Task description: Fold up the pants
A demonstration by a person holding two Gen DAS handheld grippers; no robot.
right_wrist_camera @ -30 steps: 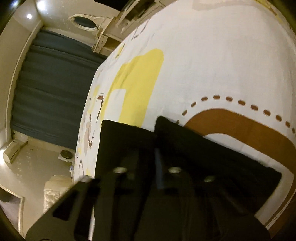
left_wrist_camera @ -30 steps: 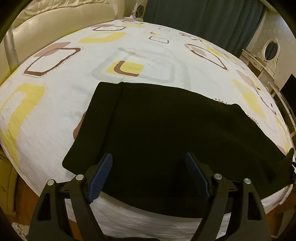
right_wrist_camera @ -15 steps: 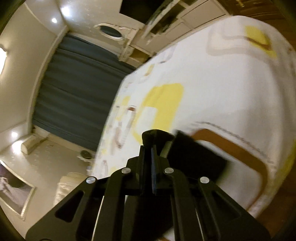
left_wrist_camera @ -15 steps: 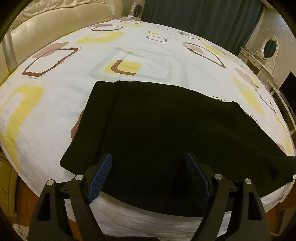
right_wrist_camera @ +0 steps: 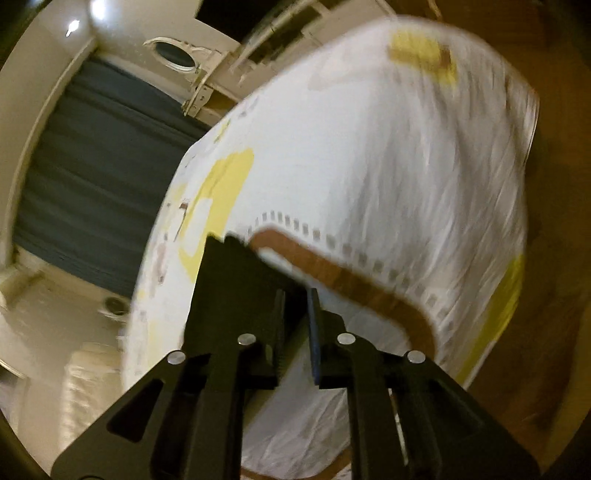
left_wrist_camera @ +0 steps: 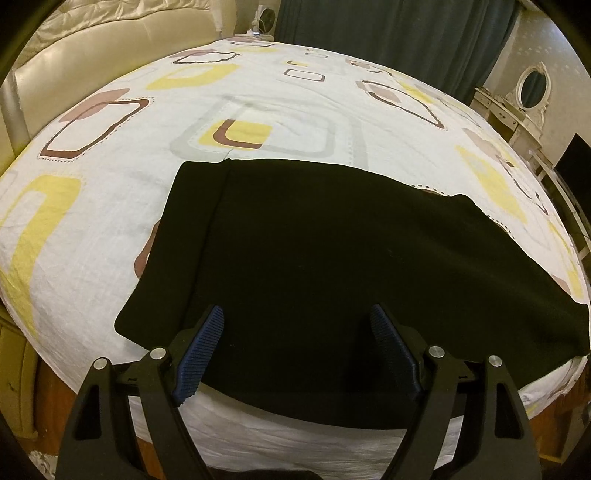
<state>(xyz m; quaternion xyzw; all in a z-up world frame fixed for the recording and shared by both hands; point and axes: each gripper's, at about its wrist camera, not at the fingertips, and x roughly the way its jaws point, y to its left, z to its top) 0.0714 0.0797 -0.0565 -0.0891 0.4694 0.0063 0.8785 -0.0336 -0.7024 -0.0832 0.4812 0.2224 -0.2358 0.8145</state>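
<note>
Black pants point(left_wrist_camera: 314, 251) lie flat on the patterned bed sheet point(left_wrist_camera: 110, 221), folded lengthwise, one end at the left and the other running off to the right bed edge. My left gripper point(left_wrist_camera: 297, 347) is open and empty, hovering over the near edge of the pants. In the blurred right wrist view, the right gripper point(right_wrist_camera: 297, 314) has its jaws slightly apart with nothing between them. The black pant end point(right_wrist_camera: 229, 273) lies just beyond and left of it on the sheet point(right_wrist_camera: 369, 166).
A cream padded headboard point(left_wrist_camera: 92, 48) is at the far left. Dark teal curtains point(left_wrist_camera: 388, 33) hang behind the bed. A white dresser with an oval mirror point(left_wrist_camera: 532, 85) stands at the right. The wooden bed frame point(left_wrist_camera: 48, 391) and floor point(right_wrist_camera: 554, 258) lie below the sheet edge.
The right gripper has let go of the pant end, opened slightly and pulled back from the bed corner. The left gripper has stayed open, drifting slightly.
</note>
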